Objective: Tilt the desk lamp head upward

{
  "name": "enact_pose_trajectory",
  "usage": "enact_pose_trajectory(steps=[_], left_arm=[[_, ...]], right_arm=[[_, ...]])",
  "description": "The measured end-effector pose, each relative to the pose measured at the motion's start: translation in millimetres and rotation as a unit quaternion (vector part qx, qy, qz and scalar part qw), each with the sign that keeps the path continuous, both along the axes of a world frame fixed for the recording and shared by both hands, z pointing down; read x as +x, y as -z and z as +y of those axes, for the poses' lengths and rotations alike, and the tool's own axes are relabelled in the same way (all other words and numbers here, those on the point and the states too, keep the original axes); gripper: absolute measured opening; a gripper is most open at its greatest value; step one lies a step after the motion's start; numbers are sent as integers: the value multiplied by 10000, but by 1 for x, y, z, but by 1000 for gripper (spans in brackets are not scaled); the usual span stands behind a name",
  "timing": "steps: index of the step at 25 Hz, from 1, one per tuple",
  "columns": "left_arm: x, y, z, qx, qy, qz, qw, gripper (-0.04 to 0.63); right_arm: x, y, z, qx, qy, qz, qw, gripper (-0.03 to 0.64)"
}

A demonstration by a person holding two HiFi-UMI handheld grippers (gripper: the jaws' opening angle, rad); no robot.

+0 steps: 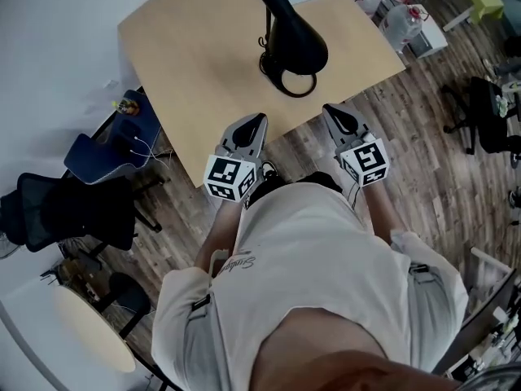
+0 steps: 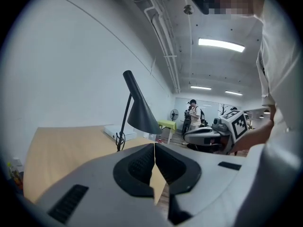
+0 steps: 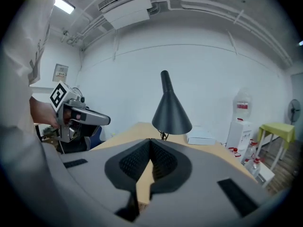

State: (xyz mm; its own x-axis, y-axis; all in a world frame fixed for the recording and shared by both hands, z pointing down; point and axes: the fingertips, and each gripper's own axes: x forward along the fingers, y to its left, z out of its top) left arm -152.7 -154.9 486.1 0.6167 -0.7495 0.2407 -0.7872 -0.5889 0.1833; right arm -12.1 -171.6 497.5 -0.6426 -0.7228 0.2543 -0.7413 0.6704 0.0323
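Observation:
A black desk lamp stands on the light wooden table [image 1: 195, 63]. Its cone-shaped head [image 1: 295, 43] points down over a ring-shaped base [image 1: 293, 83]; its thin stem rises out of the head view's top. The lamp head [image 2: 139, 111] shows ahead in the left gripper view, and the lamp head [image 3: 171, 109] shows straight ahead in the right gripper view. My left gripper [image 1: 254, 124] and right gripper [image 1: 335, 114] hover at the table's near edge, both short of the lamp. Both are shut, jaws meeting at the tips with nothing held.
A white flat box [image 3: 201, 137] lies on the table behind the lamp. Water bottles [image 1: 400, 19] and a water dispenser [image 3: 239, 122] stand to the right. Dark chairs [image 1: 81, 206] sit left of the table. A person [image 2: 193, 115] stands far off across the room.

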Motion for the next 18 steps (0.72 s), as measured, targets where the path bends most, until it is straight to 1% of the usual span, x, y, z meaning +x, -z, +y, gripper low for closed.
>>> enact_pose_trajectory(steps=[5, 8, 12, 18], left_arm=[[-9, -19, -16, -141, -368, -69, 9992, 16], [-7, -33, -28, -252, -510, -190, 9982, 15], [3, -65, -49, -442, -610, -436, 9962, 15], [28, -124, -79, -1005, -683, -855, 9889, 17]], right_arm=[[7, 1, -20, -26, -528, -92, 9986, -6], [11, 1, -29, -15, -698, -63, 9975, -6], [17, -5, -39, -131, -743, -48, 9971, -6], [24, -19, -59, -430, -530, -219, 9974, -6]])
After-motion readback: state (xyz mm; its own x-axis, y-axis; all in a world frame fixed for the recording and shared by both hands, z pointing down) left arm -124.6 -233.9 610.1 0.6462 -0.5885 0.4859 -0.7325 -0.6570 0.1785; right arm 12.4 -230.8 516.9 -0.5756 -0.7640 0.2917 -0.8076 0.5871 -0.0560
